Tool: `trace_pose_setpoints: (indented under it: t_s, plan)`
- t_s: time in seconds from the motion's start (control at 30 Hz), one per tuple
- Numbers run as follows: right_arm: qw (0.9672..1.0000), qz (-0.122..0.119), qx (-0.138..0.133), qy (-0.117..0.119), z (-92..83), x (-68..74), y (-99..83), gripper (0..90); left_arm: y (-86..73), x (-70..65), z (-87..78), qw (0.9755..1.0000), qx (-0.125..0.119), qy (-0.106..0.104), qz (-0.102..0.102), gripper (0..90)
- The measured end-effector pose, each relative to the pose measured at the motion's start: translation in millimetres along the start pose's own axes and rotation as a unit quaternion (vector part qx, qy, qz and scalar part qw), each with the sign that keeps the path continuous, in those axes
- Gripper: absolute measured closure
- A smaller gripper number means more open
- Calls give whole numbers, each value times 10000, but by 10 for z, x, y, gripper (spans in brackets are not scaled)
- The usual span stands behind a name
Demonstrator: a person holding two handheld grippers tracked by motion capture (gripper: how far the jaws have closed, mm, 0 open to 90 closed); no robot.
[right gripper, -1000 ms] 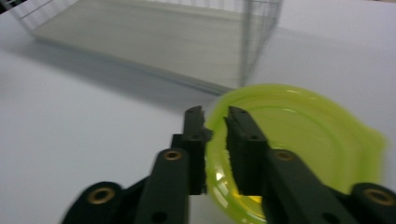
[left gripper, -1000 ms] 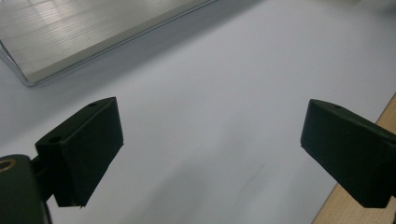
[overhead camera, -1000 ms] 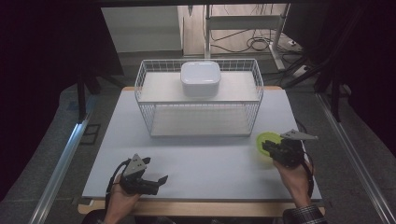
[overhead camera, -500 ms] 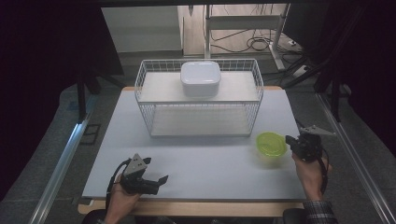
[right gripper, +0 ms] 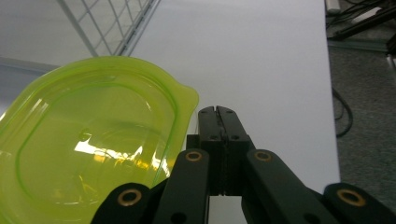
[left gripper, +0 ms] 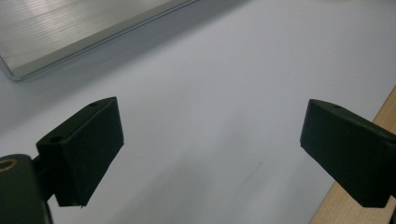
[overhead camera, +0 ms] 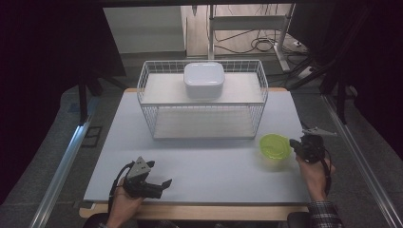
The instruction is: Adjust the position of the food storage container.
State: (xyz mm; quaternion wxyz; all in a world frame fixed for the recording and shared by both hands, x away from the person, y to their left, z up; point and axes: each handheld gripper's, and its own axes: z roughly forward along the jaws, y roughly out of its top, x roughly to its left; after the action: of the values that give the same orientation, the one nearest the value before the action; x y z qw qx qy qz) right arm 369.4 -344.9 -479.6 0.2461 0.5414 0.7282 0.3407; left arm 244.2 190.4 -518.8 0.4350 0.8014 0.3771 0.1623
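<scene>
Though close, bowl beside closed right tool.

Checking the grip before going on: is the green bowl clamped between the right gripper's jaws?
No, the right gripper has its jaws shut together on nothing, beside the green bowl's rim.

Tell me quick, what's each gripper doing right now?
Left gripper: open, holding nothing.
Right gripper: shut, empty, beside the green bowl.

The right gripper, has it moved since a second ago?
Yes. The right gripper slid right, off the green bowl, toward the table's right edge.
</scene>
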Motion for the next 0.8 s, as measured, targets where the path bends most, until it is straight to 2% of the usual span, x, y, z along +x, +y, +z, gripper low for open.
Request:
trace_pose_setpoints:
  t_s: [0.33, 0.53, 0.8]
  plan:
    - [9994, -8, 77, 339, 50, 153, 0, 899, -3, -1, 9, 10000, 31, -6, -7, 57]
    - [9974, -36, 191, 701, 69, 387, 2, 898, -3, -4, 12, 10000, 44, -6, -1, 57]
    - [9933, -263, 285, 1086, 82, 703, -15, 899, -3, -8, 16, 10000, 56, -13, 13, 57]
